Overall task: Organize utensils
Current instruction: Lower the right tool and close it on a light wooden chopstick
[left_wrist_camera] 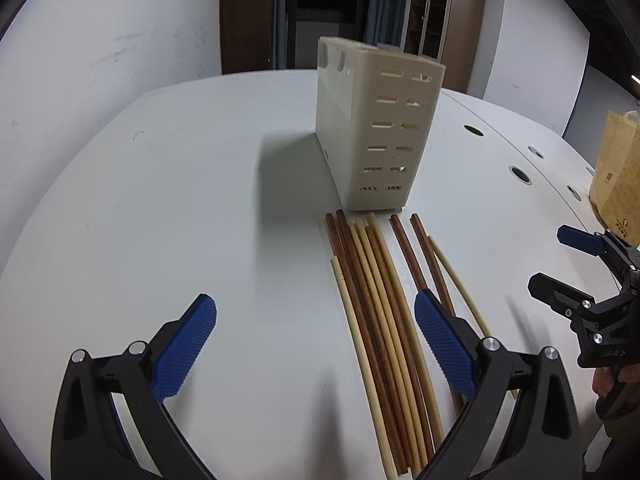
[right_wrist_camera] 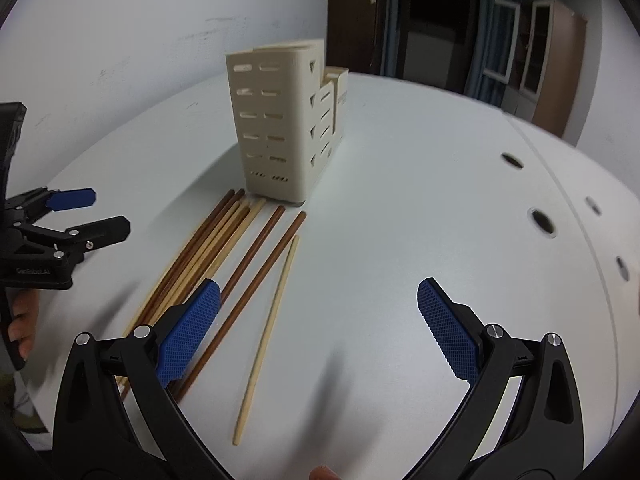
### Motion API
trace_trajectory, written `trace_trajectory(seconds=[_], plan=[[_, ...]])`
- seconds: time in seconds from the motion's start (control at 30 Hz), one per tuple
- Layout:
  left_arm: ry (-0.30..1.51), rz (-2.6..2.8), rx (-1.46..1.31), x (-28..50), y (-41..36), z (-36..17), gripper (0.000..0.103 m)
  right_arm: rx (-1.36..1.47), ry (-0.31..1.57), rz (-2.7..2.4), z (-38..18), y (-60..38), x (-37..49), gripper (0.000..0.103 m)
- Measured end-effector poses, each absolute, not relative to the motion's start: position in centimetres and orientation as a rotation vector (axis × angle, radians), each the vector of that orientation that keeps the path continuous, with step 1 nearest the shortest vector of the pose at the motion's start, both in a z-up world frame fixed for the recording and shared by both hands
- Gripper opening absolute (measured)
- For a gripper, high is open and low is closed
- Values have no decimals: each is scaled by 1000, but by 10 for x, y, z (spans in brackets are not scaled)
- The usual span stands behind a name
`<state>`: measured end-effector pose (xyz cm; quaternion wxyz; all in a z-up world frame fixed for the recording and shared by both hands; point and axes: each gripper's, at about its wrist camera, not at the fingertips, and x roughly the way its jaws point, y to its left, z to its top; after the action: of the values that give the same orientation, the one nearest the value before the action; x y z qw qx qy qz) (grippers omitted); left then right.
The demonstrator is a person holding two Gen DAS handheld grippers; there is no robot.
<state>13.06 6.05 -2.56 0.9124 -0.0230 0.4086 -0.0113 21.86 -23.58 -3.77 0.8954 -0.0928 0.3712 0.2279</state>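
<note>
White matte table (left_wrist_camera: 180, 208), smooth top with round cable holes (left_wrist_camera: 520, 174) along its right side. Cream plastic utensil holder (left_wrist_camera: 372, 128) stands upright mid-table, well in from the edges; boxy, slightly tapered, rows of slotted vents on the end wall, stepped compartments with triangular cut-outs visible in the right wrist view (right_wrist_camera: 288, 120).

Chopsticks (left_wrist_camera: 376, 312) lie flat in a loose row, tips just short of the holder's base, other ends toward the near edge. Mix of dark brown wood-grain sticks (right_wrist_camera: 256, 264) and pale bamboo-coloured ones; all thin, round, tapered. One pale chopstick (right_wrist_camera: 266, 336) lies apart on the right side of the row, angled slightly.

Left gripper (left_wrist_camera: 316, 344): black plastic arms, blue knurled pads (left_wrist_camera: 184, 348), jaws wide apart, holding nothing, above the table with its right pad over the chopsticks.

Right gripper (right_wrist_camera: 318, 328): same build, blue diamond-textured pads (right_wrist_camera: 448, 332), jaws wide apart, nothing held, left pad over the dark sticks.

Tan paper bag (left_wrist_camera: 618, 168) at the table's right edge.
</note>
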Motion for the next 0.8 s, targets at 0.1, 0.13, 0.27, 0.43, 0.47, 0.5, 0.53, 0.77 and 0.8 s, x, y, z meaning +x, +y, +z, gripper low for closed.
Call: trace_trajectory(seconds=[0.1,0.13,0.27,0.43,0.47,0.5,0.53,0.77,0.8], plan=[[869,-29,-39,142,61,-29,98,-207,798,462,-42,-231,230,95],[877,-29,-37,145,61,-30,98,-204,816,458,-44,-230,234,95],[932,-41,-45,160,64,-38,95,-188,889,459,-55,-226,250,94],[1013,-45,-61,179,70,-50,92,-175,959,459,-64,-221,266,94],[1029,-50,-67,182,71,-52,90,-173,971,456,-65,-222,269,94],[1045,-58,-74,186,72,-54,88,-170,985,455,-66,-221,273,93],[1069,-70,-83,191,73,-56,86,-168,997,456,-68,-219,277,92],[1130,-64,-81,211,74,-67,79,-171,1062,444,-79,-213,296,83],[1137,-64,-84,213,74,-68,79,-170,1069,444,-80,-212,297,81]])
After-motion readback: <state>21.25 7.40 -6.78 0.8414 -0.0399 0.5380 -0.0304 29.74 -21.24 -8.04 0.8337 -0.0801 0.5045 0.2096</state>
